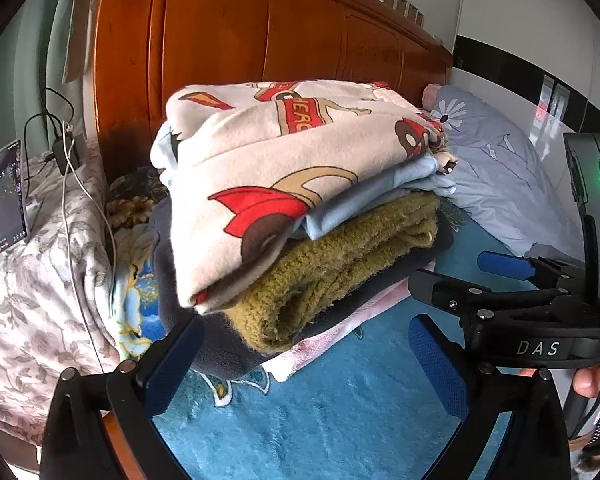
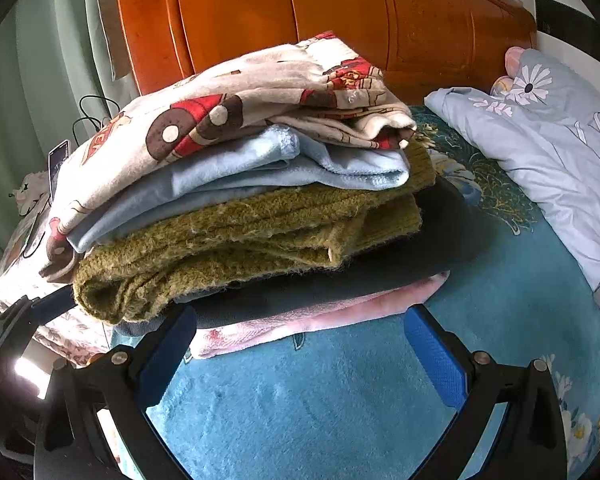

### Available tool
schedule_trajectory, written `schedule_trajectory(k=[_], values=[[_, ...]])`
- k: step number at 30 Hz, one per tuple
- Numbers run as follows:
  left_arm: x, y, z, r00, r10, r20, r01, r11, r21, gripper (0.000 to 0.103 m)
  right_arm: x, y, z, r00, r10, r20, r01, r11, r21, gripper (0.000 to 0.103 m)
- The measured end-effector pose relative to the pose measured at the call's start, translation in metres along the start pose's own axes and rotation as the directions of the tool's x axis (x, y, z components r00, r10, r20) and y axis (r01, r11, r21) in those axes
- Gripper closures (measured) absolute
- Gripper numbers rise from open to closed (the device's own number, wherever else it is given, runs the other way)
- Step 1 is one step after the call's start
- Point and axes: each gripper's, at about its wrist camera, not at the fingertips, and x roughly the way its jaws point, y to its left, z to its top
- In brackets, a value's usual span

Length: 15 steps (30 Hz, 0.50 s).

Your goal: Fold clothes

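Left wrist view: both tongs, left tongs (image 1: pixel 304 356) and right tongs (image 2: pixel 300 344), gape empty (blue-padded) before stack (image 1: pixel 300 200) at 12 o'clock: fuzzy olive knit (image 2: pixel 240 240) under smooth printed fleece (image 1: pixel 268 140)

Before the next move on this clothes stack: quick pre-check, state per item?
1. Left gripper open and empty: ok.
2. Right gripper open and empty: ok.
3. Stack order, printed cream cloth on light blue cloth, on olive sweater, on dark garment, on pink cloth: ok.
4. Edges aligned: not ok, printed cloth overhangs, pink cloth sticks out.
5. Stack rests flat on teal blanket: ok.
6. Unfolded clothes left: cannot tell.
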Motion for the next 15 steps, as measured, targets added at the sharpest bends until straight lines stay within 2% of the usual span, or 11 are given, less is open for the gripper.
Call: schedule_trajectory(k=[15], values=[[0.0024, 0.0039, -0.0029, 1.0, -0.008, -0.011, 0.008, 1.0, -0.02, 0.0, 0.003, 0.0032, -0.0007, 1.0, -0.015, -0.021, 0.015, 1.0, -0.004, 0.0]])
